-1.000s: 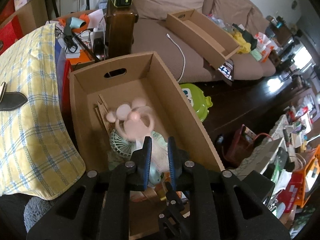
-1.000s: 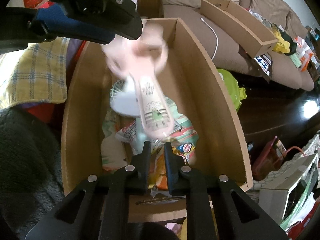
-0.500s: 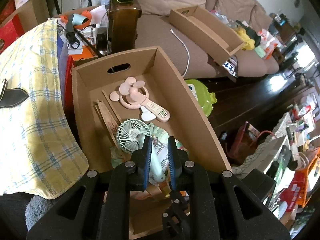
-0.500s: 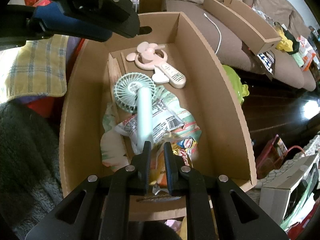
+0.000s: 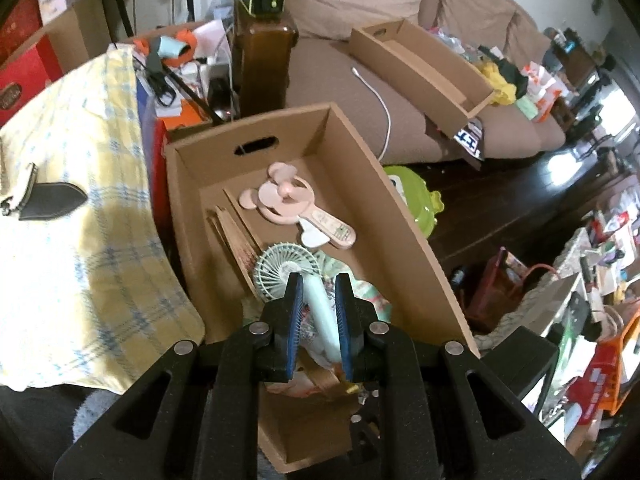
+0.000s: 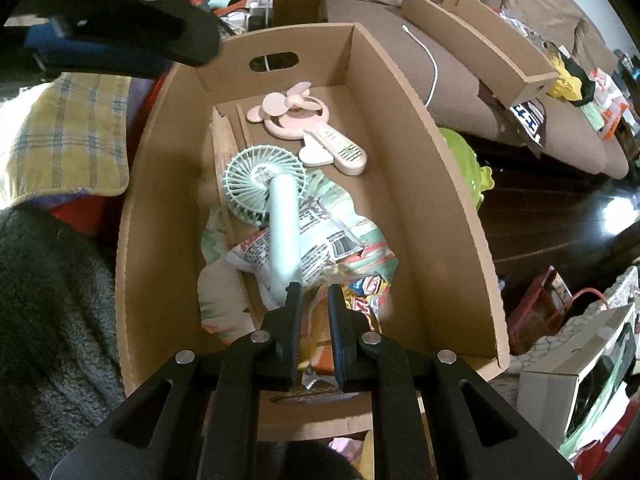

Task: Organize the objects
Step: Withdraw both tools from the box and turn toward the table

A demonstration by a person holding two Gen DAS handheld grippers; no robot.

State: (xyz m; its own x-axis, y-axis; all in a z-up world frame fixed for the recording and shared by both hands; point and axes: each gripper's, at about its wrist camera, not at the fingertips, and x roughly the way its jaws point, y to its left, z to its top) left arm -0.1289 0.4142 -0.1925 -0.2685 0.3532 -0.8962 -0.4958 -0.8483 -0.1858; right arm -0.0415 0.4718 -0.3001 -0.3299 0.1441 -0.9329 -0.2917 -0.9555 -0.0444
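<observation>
The cardboard box [image 6: 420, 128] fills the centre of both wrist views, its far end wall with the handle slot toward the top of the frame.

Contents of the box:
- The pink handheld fan [image 6: 308, 130] lies flat on the box floor in the upper centre of the right wrist view, head toward the handle slot, handle running down and right.
- The mint handheld fan [image 6: 264, 188] lies just below it. Its round grille points toward the upper left and its handle runs down toward the bottom of the frame, resting on the snack packets [image 6: 332, 240].
- A stack of flat cardboard pieces [image 5: 236, 236] leans along the left inner wall.

Left gripper [image 5: 318, 284]: in the lower centre of the left wrist view, above the box. Its jaws are nearly closed and empty. The mint fan handle shows through the narrow gap but lies lower, in the box, with no pad pressing on it.

Right gripper [image 6: 313, 292]: in the lower centre of the right wrist view, above the near end of the box. Its jaws are closed with only a slit between the pads, and hold nothing. The snack packets lie beneath it.

Outside the box, a yellow checked cloth [image 5: 80, 200] lies at the left and a brown sofa [image 5: 340, 72] runs across the top.
</observation>
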